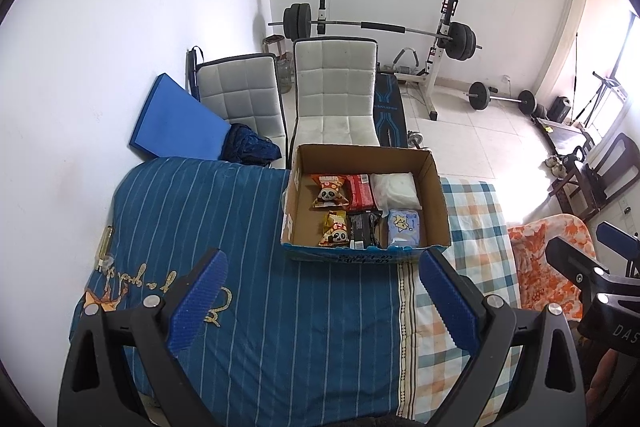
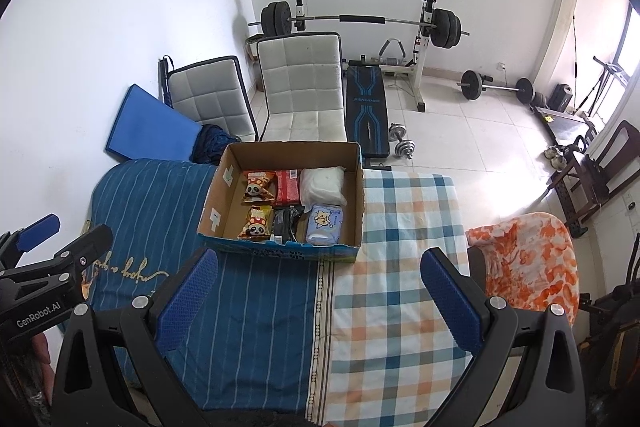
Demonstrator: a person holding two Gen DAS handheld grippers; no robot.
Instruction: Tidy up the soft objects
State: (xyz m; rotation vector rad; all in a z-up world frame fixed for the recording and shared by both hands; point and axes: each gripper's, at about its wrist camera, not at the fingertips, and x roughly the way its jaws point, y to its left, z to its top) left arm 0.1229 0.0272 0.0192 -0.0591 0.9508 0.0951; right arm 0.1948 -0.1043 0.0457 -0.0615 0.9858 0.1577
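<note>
2 ribbed blue tongs, left tongs (image 1: 320, 267) and right tongs (image 2: 320, 267) spread empty, corrugated cardboard box (image 1: 438, 203) holding crinkly packets

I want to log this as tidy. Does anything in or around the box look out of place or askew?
Nothing stands out. The cardboard box sits flat on the bed, and the six soft packs lie in two rows inside it, none spilled. Both the left gripper and the right gripper are open and empty.

We can't read the print on the cardboard box (image 1: 352, 259) front, too small. Black pack (image 2: 285, 223) partly hidden by neighbours. Left gripper (image 2: 60, 239) cut off at frame edge; right gripper (image 1: 592, 251) too.
</note>
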